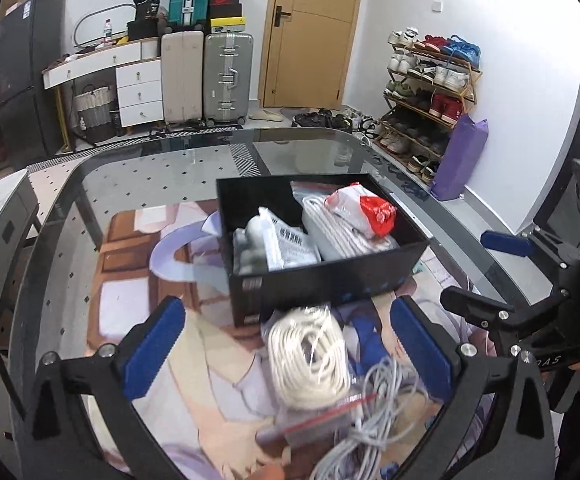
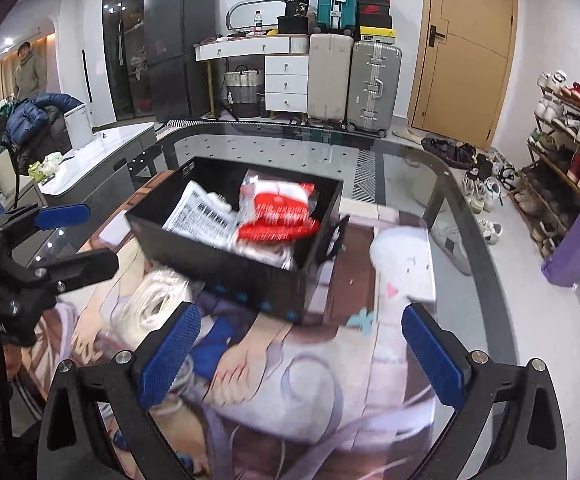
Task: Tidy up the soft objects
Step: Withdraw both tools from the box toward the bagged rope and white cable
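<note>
A black box [image 1: 329, 280] stands on the printed mat and holds several bagged soft items, among them a red-and-white bag [image 1: 369, 208] and a barcode-labelled bag [image 1: 290, 240]. It also shows in the right wrist view [image 2: 250, 272]. A clear bag of white rope [image 1: 309, 352] lies on the mat in front of the box, with a grey cable bundle [image 1: 373, 412] beside it. My left gripper [image 1: 290, 352] is open, its fingers on either side of the rope bag without touching it. My right gripper [image 2: 301, 356] is open and empty over the mat, the rope bag [image 2: 150, 304] at its left finger.
The printed mat [image 2: 290, 400] covers a glass table [image 1: 170, 160]. Suitcases [image 1: 226, 76], a white drawer unit [image 1: 138, 92], a door and a shoe rack [image 1: 429, 92] stand behind. A side table [image 2: 102, 152] stands to the left.
</note>
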The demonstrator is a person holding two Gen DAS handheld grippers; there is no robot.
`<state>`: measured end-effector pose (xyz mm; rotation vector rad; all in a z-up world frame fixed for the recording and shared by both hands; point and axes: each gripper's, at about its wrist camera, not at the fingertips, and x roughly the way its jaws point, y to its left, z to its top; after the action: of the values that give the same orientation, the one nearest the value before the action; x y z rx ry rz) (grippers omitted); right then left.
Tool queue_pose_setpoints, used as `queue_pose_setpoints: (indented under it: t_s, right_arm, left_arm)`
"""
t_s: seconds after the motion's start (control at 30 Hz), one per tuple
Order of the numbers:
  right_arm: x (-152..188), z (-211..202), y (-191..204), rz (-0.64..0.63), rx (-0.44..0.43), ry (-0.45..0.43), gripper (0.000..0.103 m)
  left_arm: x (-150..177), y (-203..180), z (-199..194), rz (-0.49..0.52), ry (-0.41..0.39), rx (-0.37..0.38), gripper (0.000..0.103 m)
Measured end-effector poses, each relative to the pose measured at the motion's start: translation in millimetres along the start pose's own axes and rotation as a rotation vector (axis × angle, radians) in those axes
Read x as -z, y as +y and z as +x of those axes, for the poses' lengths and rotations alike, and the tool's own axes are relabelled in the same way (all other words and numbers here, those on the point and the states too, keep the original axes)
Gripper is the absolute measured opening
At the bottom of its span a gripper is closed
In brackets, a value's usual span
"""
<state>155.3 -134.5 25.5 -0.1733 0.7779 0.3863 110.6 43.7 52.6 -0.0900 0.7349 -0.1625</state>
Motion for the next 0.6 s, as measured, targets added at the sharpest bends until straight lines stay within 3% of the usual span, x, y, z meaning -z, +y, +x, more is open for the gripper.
queue_pose_setpoints:
  t_s: [0.6]
  right_arm:
    - [54.0, -16.7, 39.1, 0.045, -0.083, 0.017, 0.102]
  left_arm:
    - [52.2, 24.1, -20.4, -0.043, 0.018, -0.074, 0.103]
